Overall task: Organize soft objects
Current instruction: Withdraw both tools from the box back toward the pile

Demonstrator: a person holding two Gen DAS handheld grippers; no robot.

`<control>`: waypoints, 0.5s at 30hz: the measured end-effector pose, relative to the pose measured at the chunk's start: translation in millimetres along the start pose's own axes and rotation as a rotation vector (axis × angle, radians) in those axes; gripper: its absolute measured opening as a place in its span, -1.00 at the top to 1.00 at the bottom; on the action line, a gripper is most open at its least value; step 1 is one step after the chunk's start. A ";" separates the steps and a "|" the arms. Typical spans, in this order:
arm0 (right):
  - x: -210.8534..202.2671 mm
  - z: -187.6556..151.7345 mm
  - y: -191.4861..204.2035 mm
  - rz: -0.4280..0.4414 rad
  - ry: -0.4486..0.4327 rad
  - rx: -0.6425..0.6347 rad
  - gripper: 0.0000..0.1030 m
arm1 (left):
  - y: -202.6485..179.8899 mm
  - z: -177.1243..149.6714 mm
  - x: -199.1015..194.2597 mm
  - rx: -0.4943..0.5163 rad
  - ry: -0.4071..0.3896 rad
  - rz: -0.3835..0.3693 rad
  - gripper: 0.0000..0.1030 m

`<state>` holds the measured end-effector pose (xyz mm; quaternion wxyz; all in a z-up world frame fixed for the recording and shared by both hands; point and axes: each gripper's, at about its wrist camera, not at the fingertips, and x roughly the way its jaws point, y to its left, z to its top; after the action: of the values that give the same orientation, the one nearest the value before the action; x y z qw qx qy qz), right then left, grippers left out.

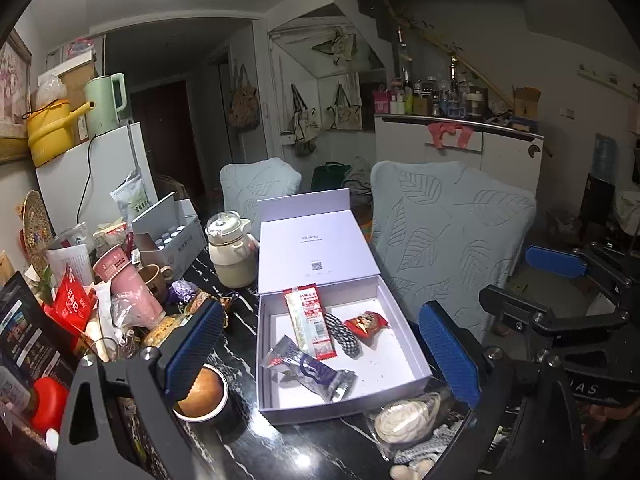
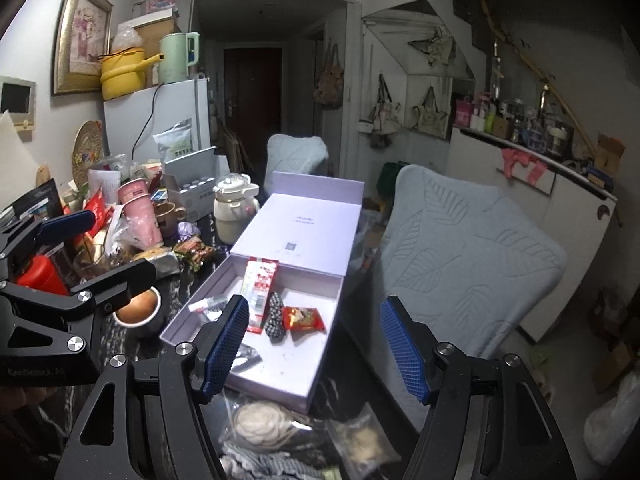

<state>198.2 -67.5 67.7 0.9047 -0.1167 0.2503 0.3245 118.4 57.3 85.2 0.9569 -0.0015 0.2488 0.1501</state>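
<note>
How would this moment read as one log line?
left claw: open, empty | right claw: open, empty | white box: lid up, four items inside

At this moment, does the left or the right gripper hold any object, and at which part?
Nothing is held. The left gripper and the right gripper are both open, with empty space between their fingers, above the white box.

Open white cardboard box: matt, smooth. Inside: long red-and-white glossy plastic sachet, black-and-white checked cloth scrunchie, crinkly red foil snack packet. Black marble-look tabletop: glossy, white veins. Far pale blue chair cover: quilted cloth, embossed leaves. Gripper pads: blue ribbed rubber.
</note>
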 end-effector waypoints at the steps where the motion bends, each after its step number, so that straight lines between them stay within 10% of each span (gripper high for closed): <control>1: -6.9 -3.8 0.8 -0.006 -0.009 -0.003 -0.42 | -2.0 -1.9 -3.8 0.000 -0.003 -0.005 -0.94; 15: -52.2 -56.4 -3.0 -0.029 0.010 0.036 -0.42 | -29.8 -41.2 -42.2 0.029 0.021 -0.072 -0.94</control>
<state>144.2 -118.5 47.6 0.9100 -0.1054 0.2590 0.3061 72.2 13.5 67.1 0.9589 0.0019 0.2608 0.1118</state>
